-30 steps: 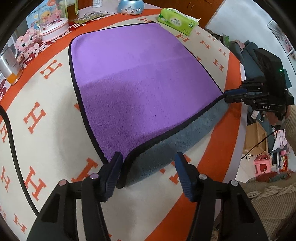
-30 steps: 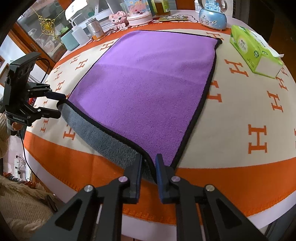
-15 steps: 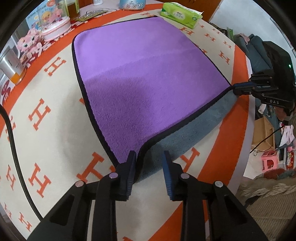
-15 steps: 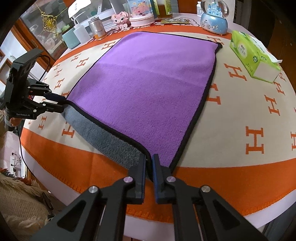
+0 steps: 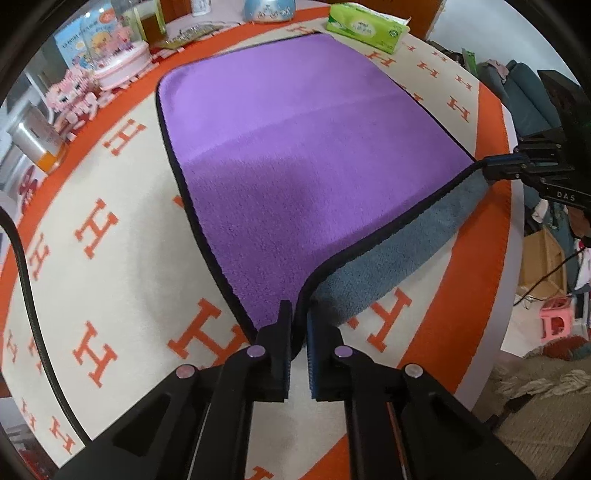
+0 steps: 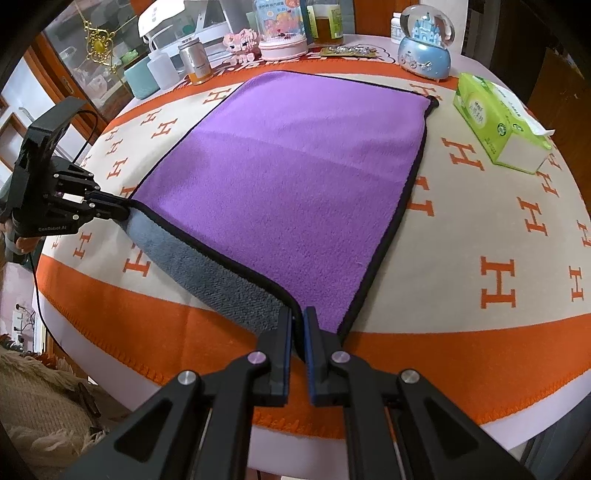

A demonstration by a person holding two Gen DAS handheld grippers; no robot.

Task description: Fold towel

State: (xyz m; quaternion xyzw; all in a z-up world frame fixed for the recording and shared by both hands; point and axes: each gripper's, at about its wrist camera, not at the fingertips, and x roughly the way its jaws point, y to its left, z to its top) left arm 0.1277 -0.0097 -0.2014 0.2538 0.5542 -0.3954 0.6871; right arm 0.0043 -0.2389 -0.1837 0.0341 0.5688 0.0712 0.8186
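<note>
A round table under an orange-and-cream cloth (image 5: 122, 236) patterned with H letters filled our left wrist view, with a green tissue pack (image 5: 367, 26) and pink ornaments at its far rim. On it lay the purple towel (image 5: 295, 158), flat except along its near edge, where the grey underside was turned up. Our left gripper (image 5: 298, 325) was clenched on the near left corner, its jaws pressed onto the black hem, while the right gripper (image 5: 496, 168) gripped the near right corner at the right of the frame. From the right wrist view, the same towel (image 6: 303, 177) stretched away toward a blue snow globe (image 6: 424, 48) and the tissue pack (image 6: 495, 122) at the far right; the right gripper (image 6: 298, 325) was closed on its corner, and the left gripper (image 6: 122, 208) held the opposite one at the far left of the frame. We judged that uneven lifting could skew the fold, and a shallow pinch on the hem could let a corner slip as the edge was carried toward the far side. A second earlier our left jaws had stood wide apart around the corner; they had since closed onto it, whereas the right had already been gripping.
</note>
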